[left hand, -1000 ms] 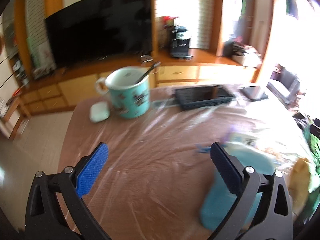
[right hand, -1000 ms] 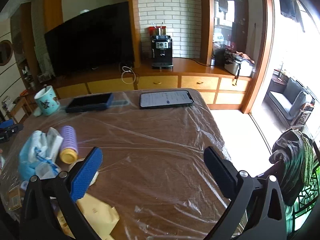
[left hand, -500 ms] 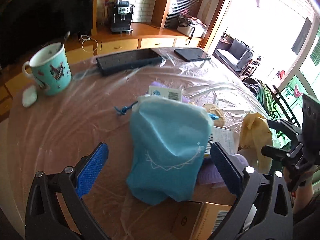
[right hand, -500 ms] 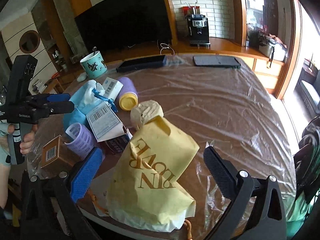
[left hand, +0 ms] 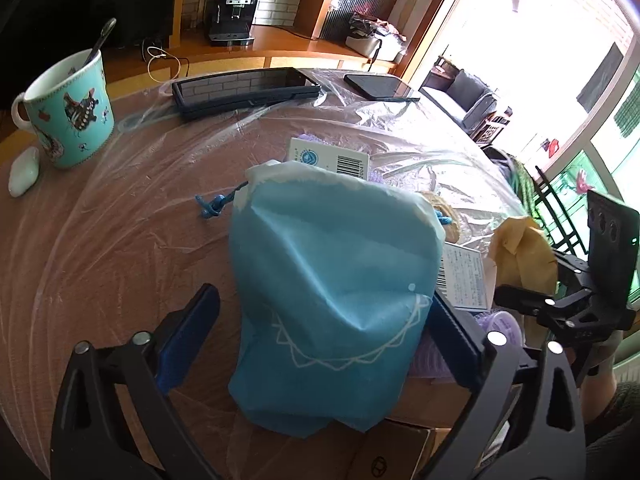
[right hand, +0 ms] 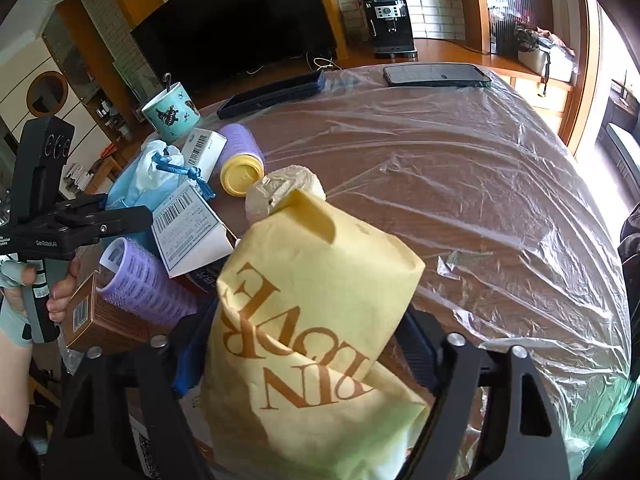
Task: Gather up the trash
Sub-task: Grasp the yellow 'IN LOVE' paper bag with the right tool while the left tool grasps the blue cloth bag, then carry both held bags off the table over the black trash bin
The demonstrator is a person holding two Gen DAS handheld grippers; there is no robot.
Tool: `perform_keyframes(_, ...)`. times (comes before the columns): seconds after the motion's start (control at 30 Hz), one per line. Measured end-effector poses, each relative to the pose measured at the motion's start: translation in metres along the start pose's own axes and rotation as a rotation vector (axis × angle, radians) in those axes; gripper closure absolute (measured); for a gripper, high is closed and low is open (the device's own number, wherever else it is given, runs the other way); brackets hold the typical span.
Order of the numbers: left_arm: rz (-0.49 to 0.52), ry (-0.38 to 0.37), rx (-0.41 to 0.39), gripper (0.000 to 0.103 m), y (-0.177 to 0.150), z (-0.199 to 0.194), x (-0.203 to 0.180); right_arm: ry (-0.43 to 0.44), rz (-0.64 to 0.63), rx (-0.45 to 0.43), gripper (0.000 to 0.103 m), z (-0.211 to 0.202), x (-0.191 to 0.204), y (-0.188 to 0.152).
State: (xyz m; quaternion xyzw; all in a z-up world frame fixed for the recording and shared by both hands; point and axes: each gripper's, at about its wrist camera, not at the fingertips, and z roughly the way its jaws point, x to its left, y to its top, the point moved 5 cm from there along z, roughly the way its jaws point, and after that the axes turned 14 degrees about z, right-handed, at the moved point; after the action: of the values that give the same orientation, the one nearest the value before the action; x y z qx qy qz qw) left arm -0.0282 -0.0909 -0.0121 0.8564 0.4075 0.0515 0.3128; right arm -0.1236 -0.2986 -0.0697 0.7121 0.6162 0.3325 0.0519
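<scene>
A blue drawstring bag (left hand: pixel 332 280) lies on the film-covered table, between the jaws of my left gripper (left hand: pixel 324 332). Those jaws are closing; the right pad touches the bag and a gap remains at the left pad (left hand: pixel 192 328). A yellow paper bag (right hand: pixel 316 320) with brown lettering sits between the closing jaws of my right gripper (right hand: pixel 304 348), and both pads meet its sides. Around the bags lie purple hair rollers (right hand: pixel 148 280), white barcode boxes (right hand: pixel 188 232), a brown box (right hand: pixel 88 316) and a crumpled paper ball (right hand: pixel 280 192).
A teal mug (left hand: pixel 66 112) with a spoon stands at the far left beside a small white case (left hand: pixel 24 172). Two dark phones (left hand: pixel 244 88) (right hand: pixel 436 74) lie at the table's far edge. A person's hand (right hand: pixel 60 288) holds the left gripper's handle. Wrinkled plastic film (right hand: pixel 500 200) covers the table.
Both grippers have dropped and tilted down from facing the room to hanging over the pile. The left jaws narrowed around the blue bag, the right jaws came in onto the yellow bag.
</scene>
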Motion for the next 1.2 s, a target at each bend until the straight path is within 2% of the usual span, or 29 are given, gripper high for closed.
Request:
perform_keyframes(0.1,-0.046,-0.059,-0.020,0.025,0.000,-0.004,0.004,-0.003,-0.004,-0.018,0.040,-0.001,0.001,0.006)
perform_keyframes(0.13,-0.056,-0.061,-0.019,0.027,0.000,-0.005,0.005,-0.006,-0.009,-0.033,0.041,-0.002,0.001,0.009)
perform_keyframes(0.23,-0.058,-0.039,-0.029,0.036,0.001,-0.010,0.006,-0.004,-0.013,-0.056,0.044,-0.002,0.005,0.018)
perform_keyframes(0.33,-0.059,0.002,-0.052,0.039,0.003,-0.018,0.009,-0.001,-0.012,-0.084,0.044,-0.004,0.008,0.027)
perform_keyframes(0.43,-0.082,0.028,-0.090,0.039,0.004,-0.031,0.013,0.018,-0.015,-0.118,0.044,-0.011,0.015,0.035)
perform_keyframes(0.63,-0.119,0.132,-0.165,0.039,0.003,-0.059,0.021,0.056,-0.032,-0.172,0.045,-0.025,0.027,0.046)
perform_keyframes(0.9,-0.092,0.315,-0.236,0.039,-0.001,-0.105,0.010,0.079,-0.085,-0.217,0.045,-0.051,0.040,0.048)
perform_keyframes(1.03,-0.070,0.359,-0.251,0.039,-0.007,-0.120,-0.008,0.092,-0.115,-0.224,0.045,-0.063,0.049,0.040)
perform_keyframes(1.2,-0.042,0.365,-0.276,0.039,-0.019,-0.138,-0.034,0.116,-0.167,-0.226,0.045,-0.082,0.063,0.021)
